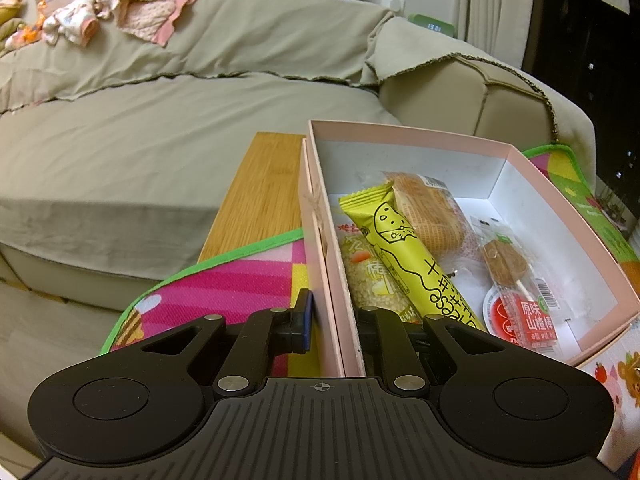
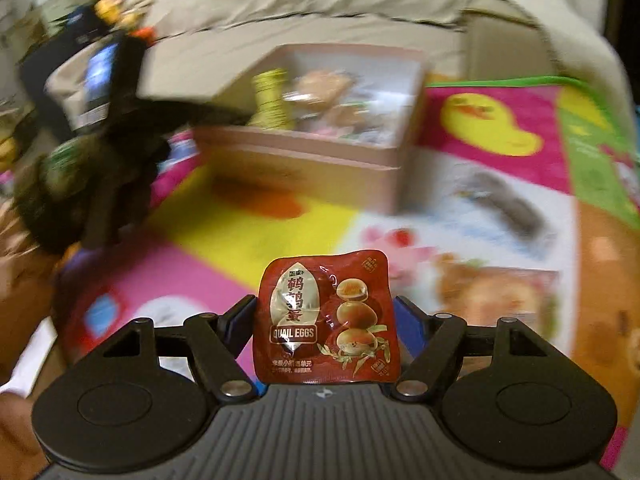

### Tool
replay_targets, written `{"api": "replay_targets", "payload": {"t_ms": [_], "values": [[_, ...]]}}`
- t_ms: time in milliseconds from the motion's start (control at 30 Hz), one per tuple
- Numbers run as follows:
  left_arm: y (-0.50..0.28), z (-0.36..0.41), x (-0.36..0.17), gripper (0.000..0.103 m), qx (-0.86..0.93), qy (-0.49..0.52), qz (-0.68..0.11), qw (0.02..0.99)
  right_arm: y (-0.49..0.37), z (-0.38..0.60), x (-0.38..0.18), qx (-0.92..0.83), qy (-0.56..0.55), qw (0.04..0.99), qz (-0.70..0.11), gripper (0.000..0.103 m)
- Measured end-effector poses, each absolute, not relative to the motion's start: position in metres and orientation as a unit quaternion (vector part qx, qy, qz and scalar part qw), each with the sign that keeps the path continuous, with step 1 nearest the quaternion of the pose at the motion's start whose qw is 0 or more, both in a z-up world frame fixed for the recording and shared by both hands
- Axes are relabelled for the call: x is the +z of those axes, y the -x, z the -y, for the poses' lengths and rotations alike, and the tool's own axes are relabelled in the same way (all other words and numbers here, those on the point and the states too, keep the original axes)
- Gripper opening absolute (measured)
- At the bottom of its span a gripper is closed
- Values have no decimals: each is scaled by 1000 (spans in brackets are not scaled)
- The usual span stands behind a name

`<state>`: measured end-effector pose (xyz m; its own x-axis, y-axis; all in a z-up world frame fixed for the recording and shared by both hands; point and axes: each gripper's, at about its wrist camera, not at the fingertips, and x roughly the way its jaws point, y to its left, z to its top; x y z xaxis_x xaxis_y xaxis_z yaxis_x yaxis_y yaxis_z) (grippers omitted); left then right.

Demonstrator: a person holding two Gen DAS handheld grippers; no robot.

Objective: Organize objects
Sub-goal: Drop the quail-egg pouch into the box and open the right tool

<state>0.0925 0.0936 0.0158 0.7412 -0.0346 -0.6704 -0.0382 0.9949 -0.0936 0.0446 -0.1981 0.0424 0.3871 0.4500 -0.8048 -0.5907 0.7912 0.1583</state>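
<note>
"QUAIL EGGS" packet [image 2: 324, 320] in right gripper [image 2: 326, 314]

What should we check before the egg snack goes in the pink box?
1. Right gripper is holding the quail egg packet: ok.
2. Left gripper is clamping the pink box wall: ok.
3. Box is open: ok.
4. Bare floor of the box is left beside the hawthorn stick packet: ok.
5. Packet is above the box: not ok, box is ahead.
6. Right view is sharp: not ok, blurred.
</note>
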Motion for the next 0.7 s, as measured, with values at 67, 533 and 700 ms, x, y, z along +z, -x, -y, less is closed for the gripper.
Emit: {"api": "replay_targets", "payload": {"t_ms": [67,533,700], "values": [[-93,-94,16,14,1,50,-360,932,-38,189,49,336,79,825,-447,73],[-93,-93,17,14,-1,50,-360,932,-139,146,154,278,39,919,-276,74],[-93,-94,17,15,-6,52,-359,932,-195,133,140,235,14,929,-286,81]]}}
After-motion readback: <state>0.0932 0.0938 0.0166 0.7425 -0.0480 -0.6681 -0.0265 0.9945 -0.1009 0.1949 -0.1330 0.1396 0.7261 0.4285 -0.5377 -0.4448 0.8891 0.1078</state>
